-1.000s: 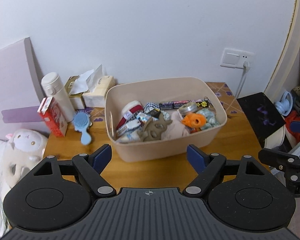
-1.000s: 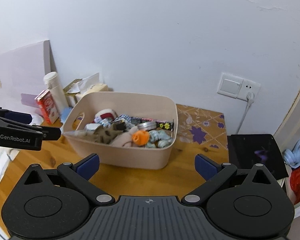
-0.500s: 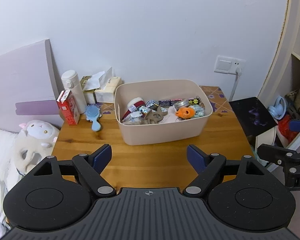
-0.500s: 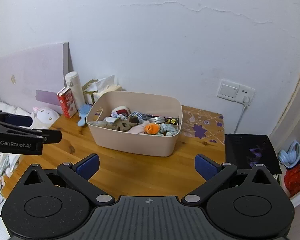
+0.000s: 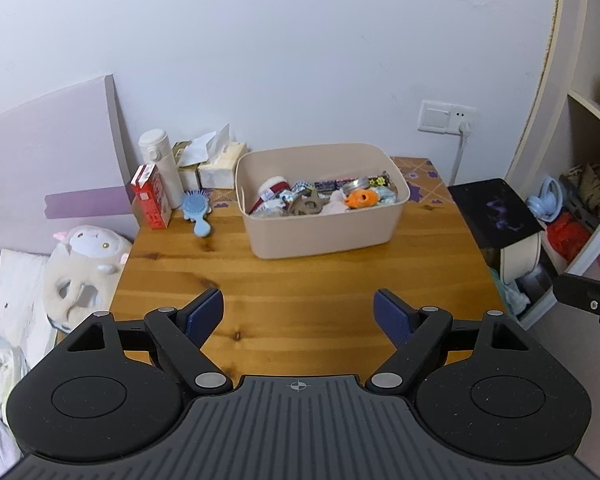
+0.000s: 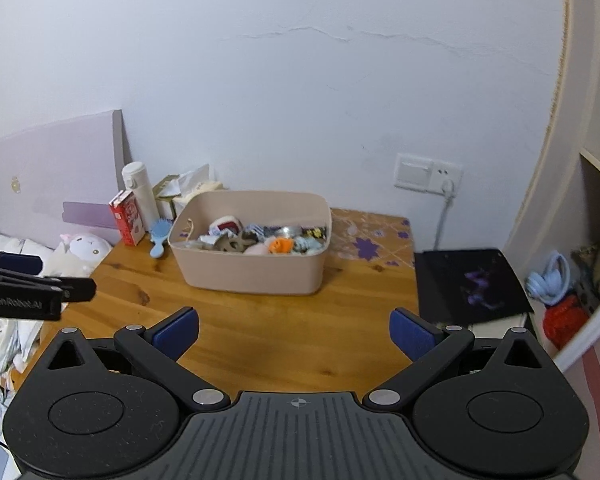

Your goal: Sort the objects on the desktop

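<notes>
A beige plastic bin (image 5: 324, 216) with rounded corners is seen toward the back of the wooden table (image 5: 300, 280), at about twelve o'clock from both grippers. It is filled with small items, among them an orange toy (image 5: 362, 199), a brown star-shaped piece (image 5: 305, 206) and a red-and-white roll (image 5: 274, 186). At its nine o'clock a blue hairbrush (image 5: 196, 210) is laid flat, with a red carton (image 5: 150, 196), a white bottle (image 5: 159, 166) and a tissue box (image 5: 220, 164) standing behind. A black pad (image 5: 494, 212) is found at three o'clock, beyond the table edge. The left gripper (image 5: 299, 314) and right gripper (image 6: 295, 334) are held over the near edge, jaws spread wide, nothing between them.
</notes>
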